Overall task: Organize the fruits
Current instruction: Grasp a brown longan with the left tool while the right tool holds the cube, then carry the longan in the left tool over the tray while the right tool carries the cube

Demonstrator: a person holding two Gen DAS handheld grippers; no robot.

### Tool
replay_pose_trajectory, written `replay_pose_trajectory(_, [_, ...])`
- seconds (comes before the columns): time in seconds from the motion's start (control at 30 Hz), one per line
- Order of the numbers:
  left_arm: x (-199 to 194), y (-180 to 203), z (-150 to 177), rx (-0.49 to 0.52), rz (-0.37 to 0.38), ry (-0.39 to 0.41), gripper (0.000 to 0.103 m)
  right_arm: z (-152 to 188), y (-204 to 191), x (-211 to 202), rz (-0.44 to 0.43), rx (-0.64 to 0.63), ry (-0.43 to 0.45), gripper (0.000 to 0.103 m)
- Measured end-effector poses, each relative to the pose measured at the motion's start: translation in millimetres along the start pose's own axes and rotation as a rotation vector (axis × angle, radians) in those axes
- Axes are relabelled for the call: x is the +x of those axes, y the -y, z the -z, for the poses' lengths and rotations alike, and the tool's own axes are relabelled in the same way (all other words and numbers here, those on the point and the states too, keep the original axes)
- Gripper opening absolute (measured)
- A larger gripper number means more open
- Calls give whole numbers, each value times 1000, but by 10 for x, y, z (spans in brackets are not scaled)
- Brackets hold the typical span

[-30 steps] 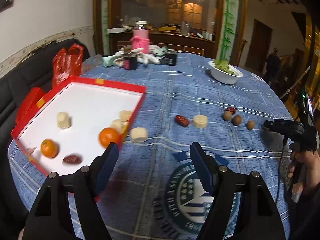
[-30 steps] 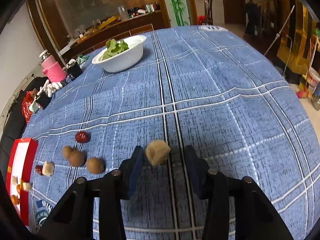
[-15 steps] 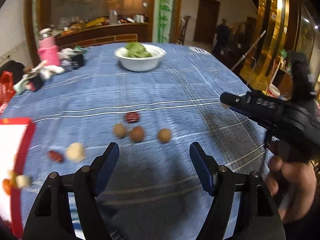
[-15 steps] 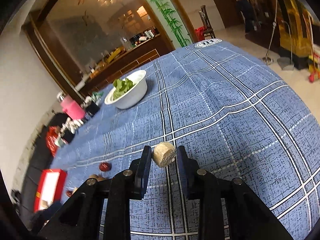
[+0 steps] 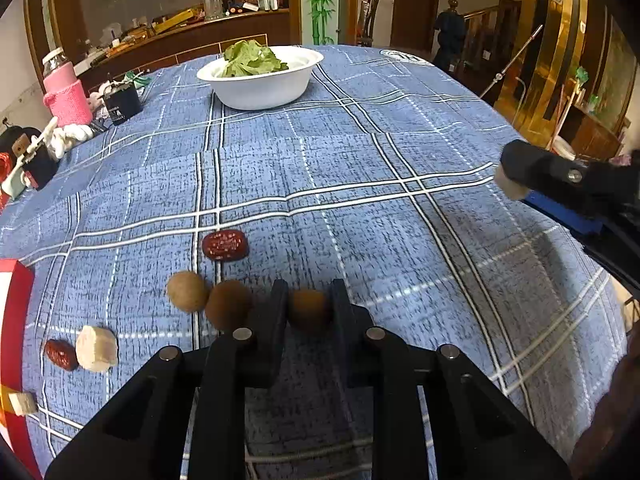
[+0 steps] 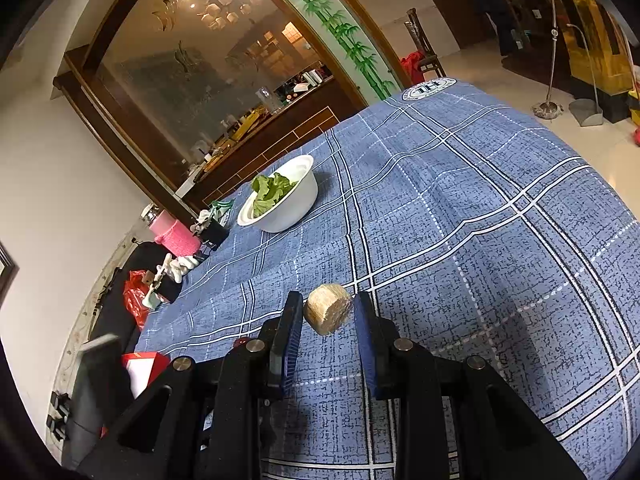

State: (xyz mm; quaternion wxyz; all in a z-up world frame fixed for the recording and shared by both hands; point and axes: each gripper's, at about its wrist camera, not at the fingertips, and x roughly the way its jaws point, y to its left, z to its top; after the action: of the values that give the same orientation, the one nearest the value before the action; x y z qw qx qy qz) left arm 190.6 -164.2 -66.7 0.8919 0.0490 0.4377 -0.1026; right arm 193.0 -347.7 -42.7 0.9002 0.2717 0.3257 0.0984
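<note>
Clamping left hand-held gripper (image 5: 308,308) on brown round fruit (image 5: 309,310) near counter's (image 5: 400,160) near edge for boxing; right hand-held gripper (image 6: 328,312) pinching pale chunk (image 6: 328,309) aloft, awaiting transfer.

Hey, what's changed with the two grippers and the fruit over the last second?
The left gripper swung away from the red tray toward the loose fruit, and its jaws closed on the rightmost brown round fruit. The right gripper lifted its pale cut chunk off the tablecloth. Unchanged: the right grip, the salad bowl, the other fruit.
</note>
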Motion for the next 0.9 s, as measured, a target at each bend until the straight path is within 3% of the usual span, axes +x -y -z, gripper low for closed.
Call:
replay_pose_trajectory(0.2, [-564,-141,208,-20,18,95,18,11,-25,-14,4,-14,8,27])
replay_pose_trajectory(0.37, [-947,-464,503,-81,-34,160,18,42,-119,-5,29,-72,16,27])
replay_pose_trajectory(0.6, [-1056,-904,772,-182,-73,151,18,130,-399,-33,93,-184,20,27])
replay_pose_trajectory(0.9, [-1132,-1024,949,-213,-79,188,18,781,-1086,-409,142,-431,6,27])
